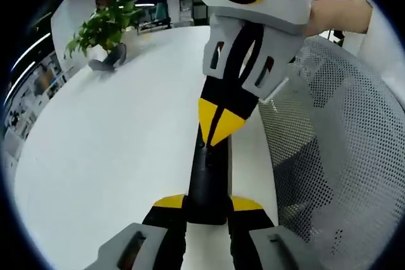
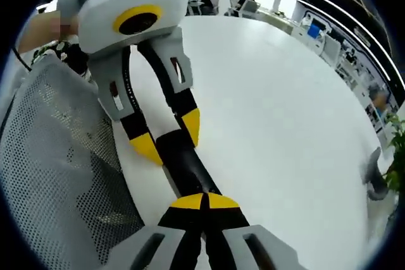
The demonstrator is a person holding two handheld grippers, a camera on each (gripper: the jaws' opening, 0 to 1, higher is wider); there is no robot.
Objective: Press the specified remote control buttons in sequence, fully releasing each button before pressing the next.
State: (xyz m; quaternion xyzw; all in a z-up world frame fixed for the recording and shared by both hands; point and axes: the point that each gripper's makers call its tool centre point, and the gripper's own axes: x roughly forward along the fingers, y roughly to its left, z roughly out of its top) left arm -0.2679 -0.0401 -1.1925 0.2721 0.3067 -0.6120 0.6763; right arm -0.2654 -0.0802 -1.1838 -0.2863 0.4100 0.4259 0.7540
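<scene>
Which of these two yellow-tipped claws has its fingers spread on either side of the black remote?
The left gripper: its fingers clasp the remote, one on each side. The right gripper's fingers are shut together, tips meeting over the remote.

The white tabletop [image 1: 107,150] lies open across most of its width. A mesh chair back [image 1: 342,156] crowds the near edge, just beside the remote [image 1: 207,184] and both grippers. A potted plant [image 1: 104,26] stands at the far edge, well apart, with a dark object [image 1: 109,61] at its foot. Desks and seated people lie beyond the table.
</scene>
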